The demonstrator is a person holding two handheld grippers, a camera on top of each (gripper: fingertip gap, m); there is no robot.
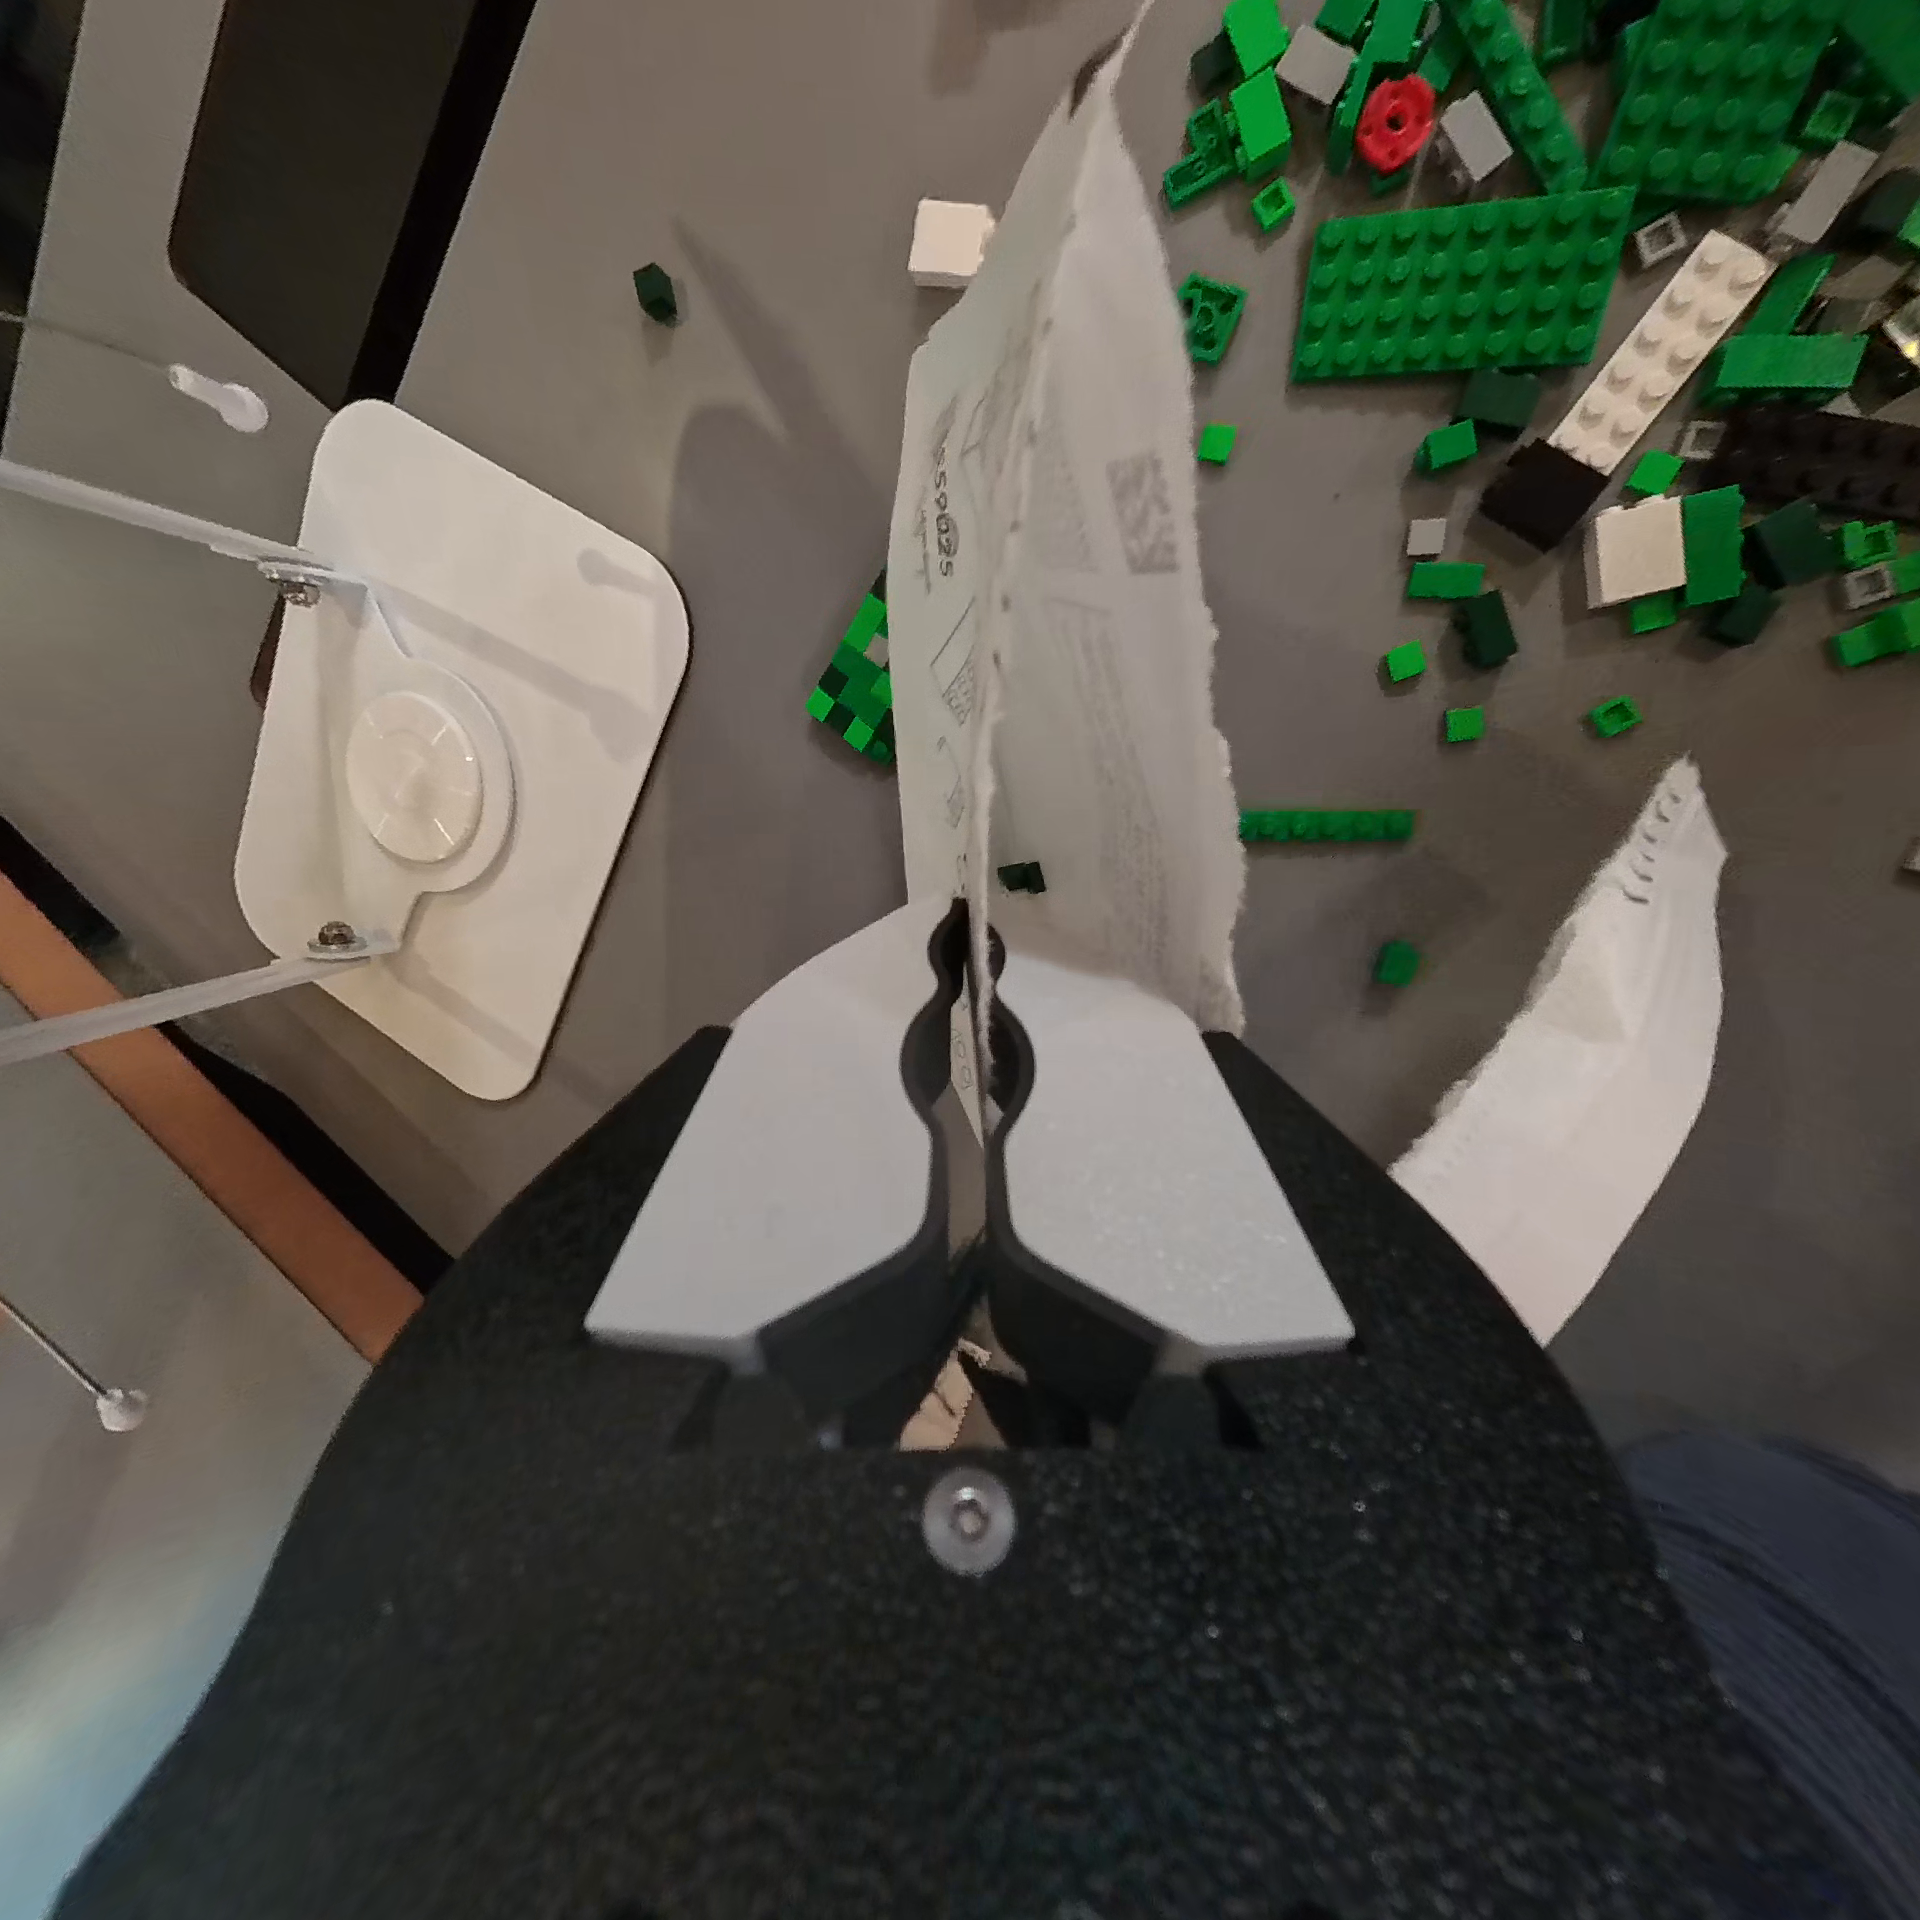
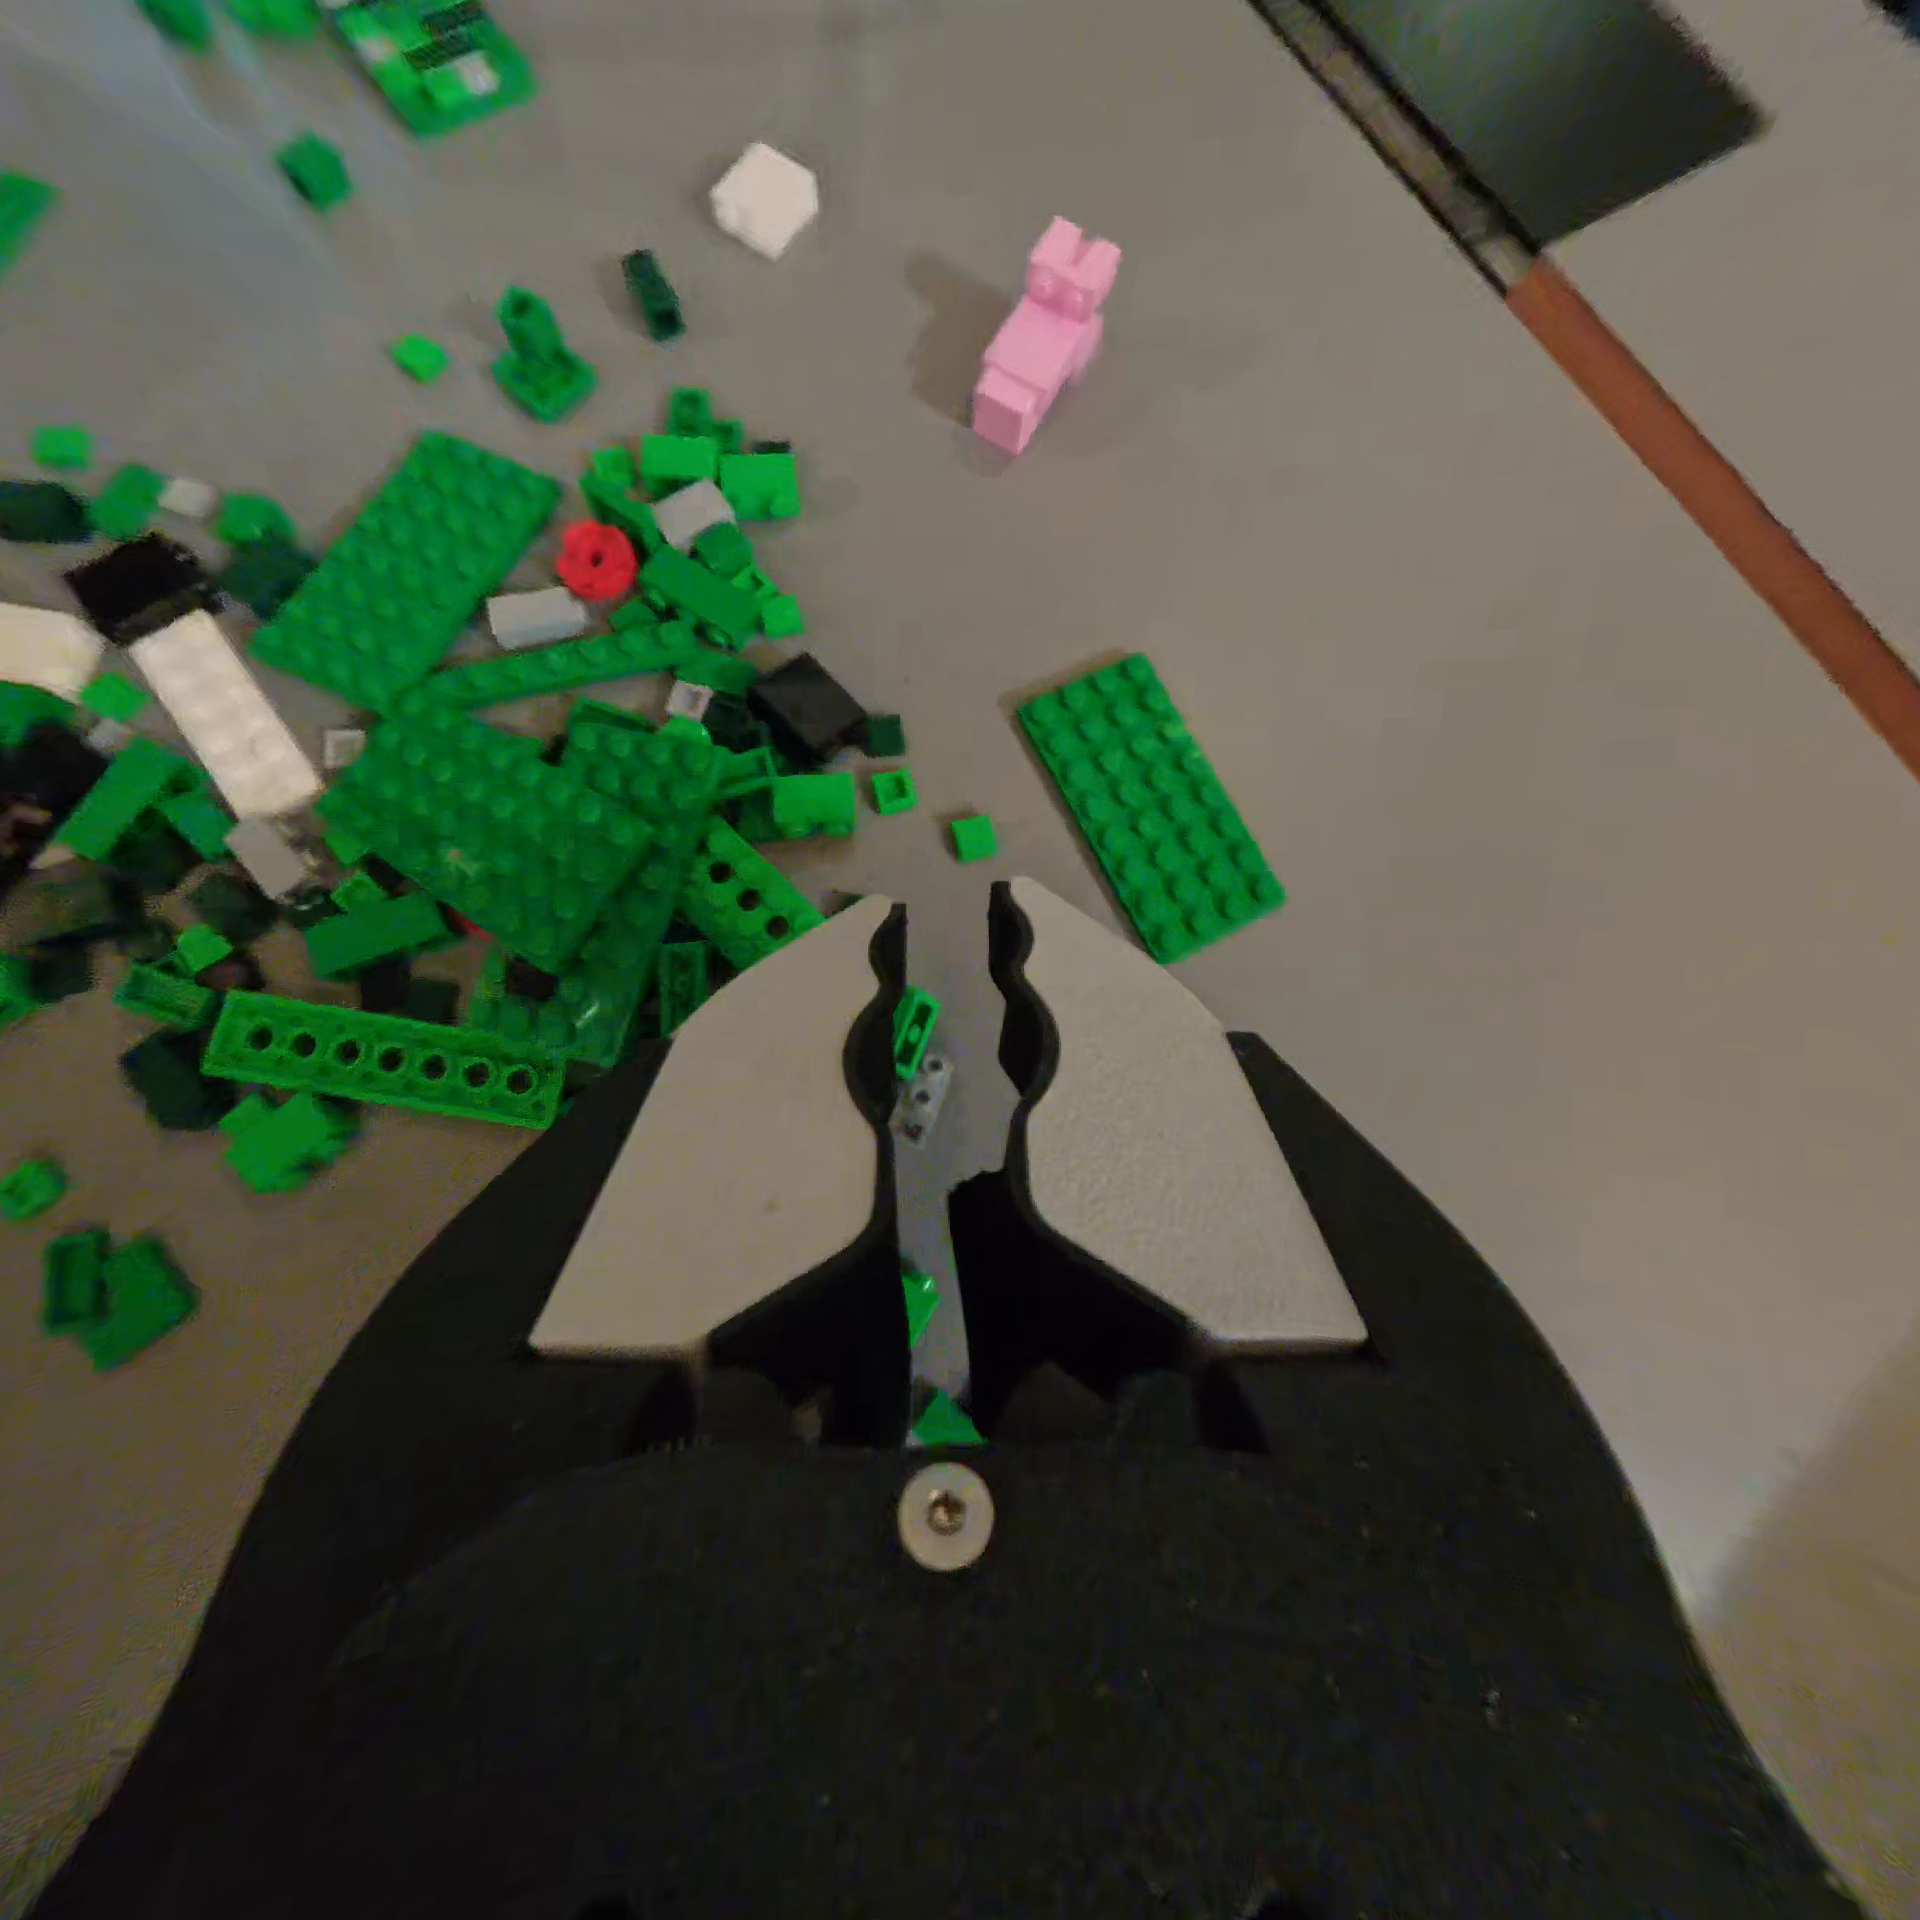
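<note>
My left gripper point(image 1: 966, 914) is shut on the lower edge of a torn white printed paper bag point(image 1: 1091, 623), which stands upright above the grey table. A second torn white paper piece point(image 1: 1558, 1039) lies to its right. My right gripper point(image 2: 948, 904) is open by a narrow gap and hovers low over the table beside a pile of green bricks point(image 2: 468, 790). A small green piece point(image 2: 914, 1029) and a small grey piece point(image 2: 925, 1101) show through the gap; I cannot tell whether they touch the fingers. A flat green plate point(image 2: 1148, 805) lies just right of the fingertips.
A pink brick animal point(image 2: 1044, 332), a white cube point(image 2: 764, 197) and a red round piece point(image 2: 595, 559) lie farther off. A white stand base point(image 1: 447, 748) sits left of the paper. The table's brown edge point(image 2: 1704, 499) runs at the right. Loose bricks and a green plate point(image 1: 1455, 291) lie at the upper right. There is about 30 centimeters between the tips of the two grippers. The small grey piece point(image 2: 925, 1101) is closer to my right gripper, around 4 centimeters from its tips; the left tips are 35 centimeters off. The left gripper is farther from the flat green plate point(image 2: 1148, 805), some 35 centimeters, than the right, some 5 centimeters.
</note>
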